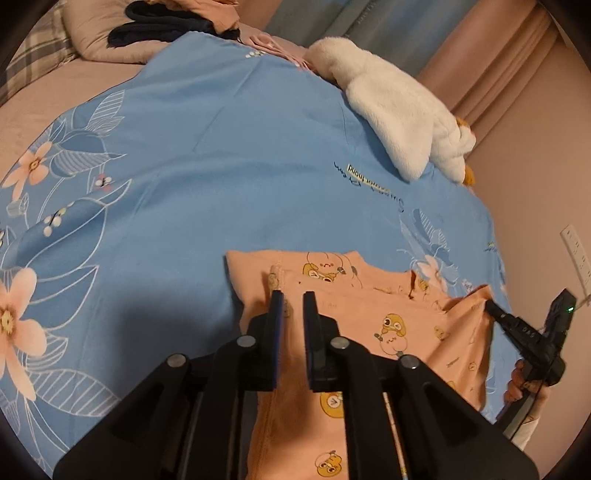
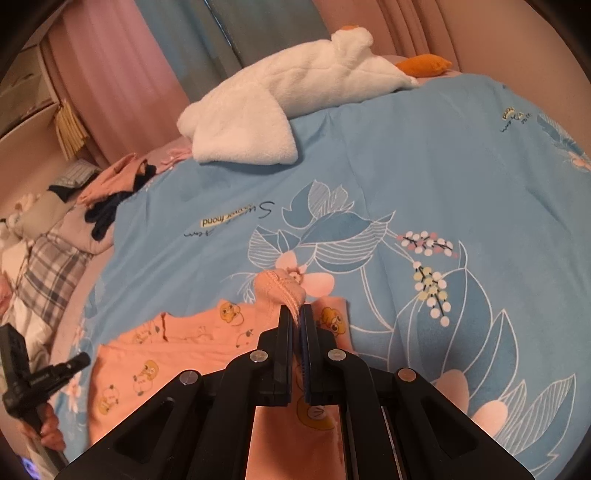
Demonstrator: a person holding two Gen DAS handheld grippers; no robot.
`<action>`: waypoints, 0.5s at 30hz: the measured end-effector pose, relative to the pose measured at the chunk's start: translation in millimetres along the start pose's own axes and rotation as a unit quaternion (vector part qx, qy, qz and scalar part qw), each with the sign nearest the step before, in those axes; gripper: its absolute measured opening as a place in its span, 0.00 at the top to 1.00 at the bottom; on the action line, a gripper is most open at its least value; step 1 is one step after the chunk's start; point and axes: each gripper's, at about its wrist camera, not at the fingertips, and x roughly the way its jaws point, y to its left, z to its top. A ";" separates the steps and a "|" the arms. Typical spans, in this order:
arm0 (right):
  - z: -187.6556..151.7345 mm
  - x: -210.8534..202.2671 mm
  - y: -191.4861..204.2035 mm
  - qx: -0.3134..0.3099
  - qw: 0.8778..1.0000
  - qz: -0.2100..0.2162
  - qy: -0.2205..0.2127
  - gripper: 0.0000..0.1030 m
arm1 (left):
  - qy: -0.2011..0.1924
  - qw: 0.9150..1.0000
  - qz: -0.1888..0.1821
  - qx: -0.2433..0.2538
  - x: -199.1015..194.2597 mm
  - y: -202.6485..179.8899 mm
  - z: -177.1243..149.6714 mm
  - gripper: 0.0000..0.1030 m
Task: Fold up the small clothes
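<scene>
A small orange garment (image 1: 373, 302) printed with yellow cartoon ducks lies partly folded on the blue flowered bedspread (image 1: 221, 166). My left gripper (image 1: 293, 299) hovers over its left part with the jaws a little apart and nothing between them. My right gripper (image 2: 297, 314) is shut on a hemmed corner of the orange garment (image 2: 282, 286) and holds it lifted above the rest of the cloth (image 2: 155, 362). The right gripper also shows at the right in the left wrist view (image 1: 489, 306), pinching the garment's right corner. The left gripper shows at the lower left in the right wrist view (image 2: 83, 360).
A white plush duck (image 1: 399, 118) lies at the far side of the bedspread, also in the right wrist view (image 2: 295, 99). A pile of dark and pink clothes (image 1: 173, 22) and a plaid pillow (image 2: 51, 273) sit by the bed's head. Curtains (image 2: 122, 74) and a wall stand behind.
</scene>
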 end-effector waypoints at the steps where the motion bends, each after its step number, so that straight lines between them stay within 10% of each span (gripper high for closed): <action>1: -1.0 -1.0 1.5 -0.004 1.000 -0.002 -0.001 0.95 | 0.005 1.000 0.006 0.009 3.5 -2.6 0.6 0.89; 11: -3.0 6.5 -1.4 -0.010 1.000 -0.012 0.003 0.95 | 0.036 0.997 0.070 0.025 30.8 -1.0 -0.3 0.85; 15: -3.7 5.9 -2.7 -0.008 1.000 -0.010 0.003 0.95 | 0.040 0.998 0.043 0.004 28.1 9.1 -2.1 0.75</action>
